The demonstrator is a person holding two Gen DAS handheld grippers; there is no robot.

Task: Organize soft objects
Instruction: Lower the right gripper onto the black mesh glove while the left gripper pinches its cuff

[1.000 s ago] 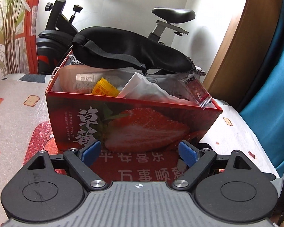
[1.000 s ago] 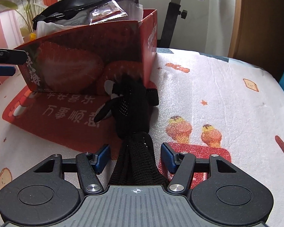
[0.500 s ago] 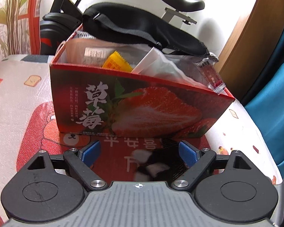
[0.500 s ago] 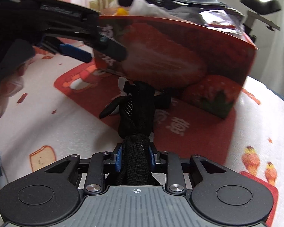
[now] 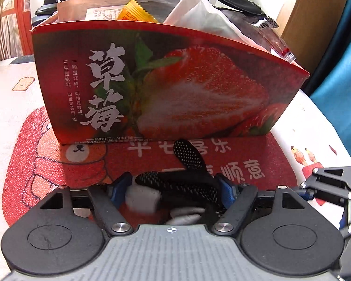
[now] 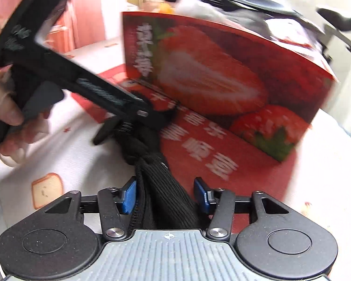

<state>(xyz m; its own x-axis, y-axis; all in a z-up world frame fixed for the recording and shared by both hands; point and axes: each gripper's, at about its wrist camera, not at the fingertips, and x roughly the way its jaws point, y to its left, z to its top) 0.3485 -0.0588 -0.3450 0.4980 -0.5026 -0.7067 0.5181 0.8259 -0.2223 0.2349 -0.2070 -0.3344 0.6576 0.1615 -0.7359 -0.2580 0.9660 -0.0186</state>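
Left gripper [image 5: 174,188], with blue pads on black linkage arms, is pointing down at the black knitted glove with dotted grip fingers and pale patches [image 5: 187,182]; its jaws are closing with the glove's fingers lying between them, the right pad touching the fabric while the left pad is standing just beside a pale patch, so a firm grip cannot be confirmed. Right gripper [image 6: 166,195], of the same build, is straddling the ribbed cuff of the glove; its jaws are opening, the left pad lying against the cuff and the right pad standing apart from it. The glove is lying on the red printed mat bearing white characters and a cartoon bear [image 5: 81,164], just in front of the box, one dotted finger sticking up toward the box wall. In the right wrist view, a person's hand [image 6: 4,107] is gripping the handle of the left gripper, whose black arm is reaching over the glove's finger end. Behind the glove, the red cardboard box printed with a halved strawberry and white characters [image 5: 175,89] is standing on the mat, holding an orange sachet [image 5: 135,14], a white paper packet [image 5: 198,16] and a clear sachet with a red label [image 5: 278,44]. A black strap-like item [image 5: 234,0] is lying across the box's top, its far part out of frame
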